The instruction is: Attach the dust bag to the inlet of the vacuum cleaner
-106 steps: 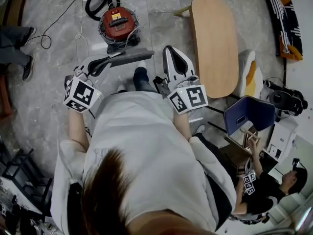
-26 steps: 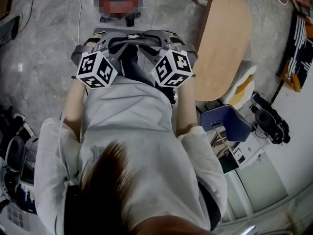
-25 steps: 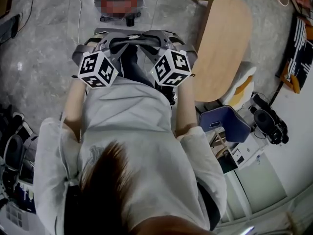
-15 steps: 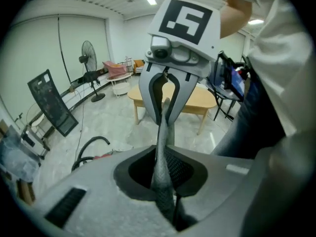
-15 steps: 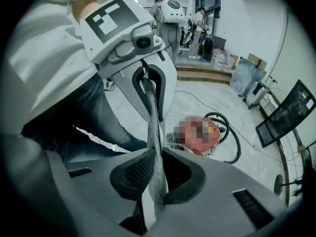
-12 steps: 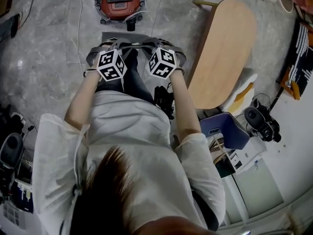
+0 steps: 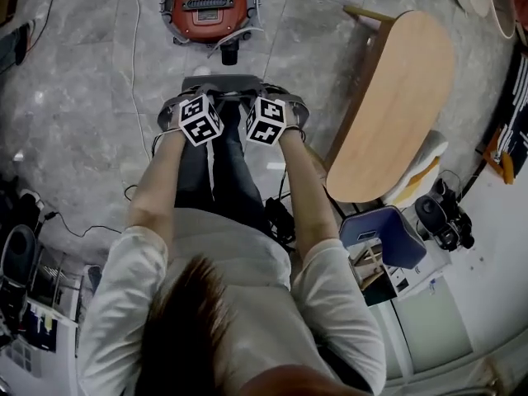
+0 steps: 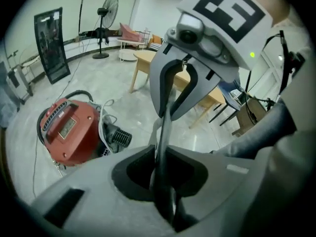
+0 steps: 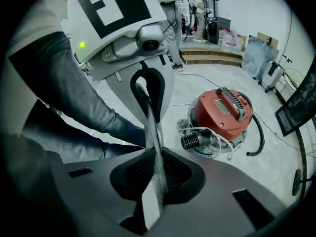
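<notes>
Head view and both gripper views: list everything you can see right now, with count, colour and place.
vacuum cleaner: one, red, on the grey floor ahead of the person
inlet: one, black, on the vacuum's near side
dust bag: one, grey, held between both grippers, short of the inlet
table: one, light wood, oval, at right
chair: one, blue, near the table's closer end
cables: several, thin, on the floor at left
fan: one, black, by the far wall
left gripper: one, grey, shut on the bag
right gripper: one, grey, shut on the bag
sleeves: two, white, reaching forward
</notes>
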